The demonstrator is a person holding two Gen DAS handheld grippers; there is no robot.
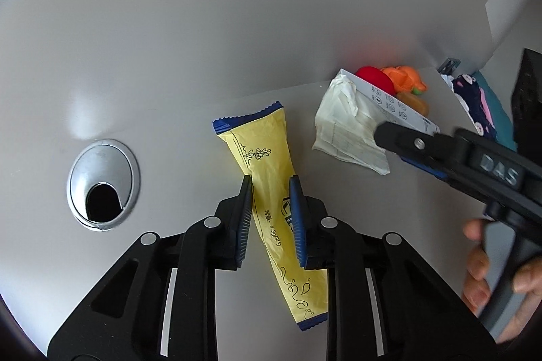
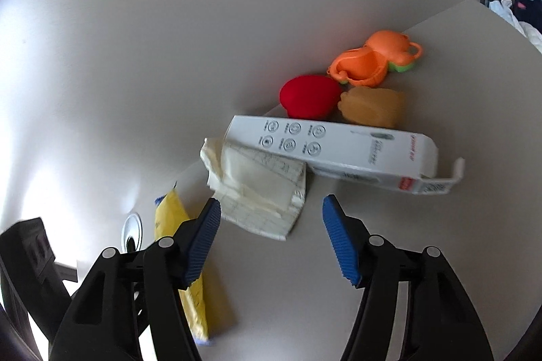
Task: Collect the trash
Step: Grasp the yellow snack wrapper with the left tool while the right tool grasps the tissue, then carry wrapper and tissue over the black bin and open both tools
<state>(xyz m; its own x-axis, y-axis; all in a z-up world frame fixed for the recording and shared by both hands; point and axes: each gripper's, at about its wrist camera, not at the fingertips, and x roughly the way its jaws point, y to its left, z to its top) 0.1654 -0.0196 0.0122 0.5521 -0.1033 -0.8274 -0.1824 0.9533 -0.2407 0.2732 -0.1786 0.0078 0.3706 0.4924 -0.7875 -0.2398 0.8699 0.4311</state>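
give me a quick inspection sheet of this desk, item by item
surface: grey desk with a metal cable port.
job's things: yellow sachet wrapper, crumpled paper, open white carton.
clutter: red toy, orange toy, tan toy by the wall.
grippers: left gripper shut on the wrapper; right gripper open over the paper.
cables: nothing seen.
surroundings: grey wall; patterned cloth at right.
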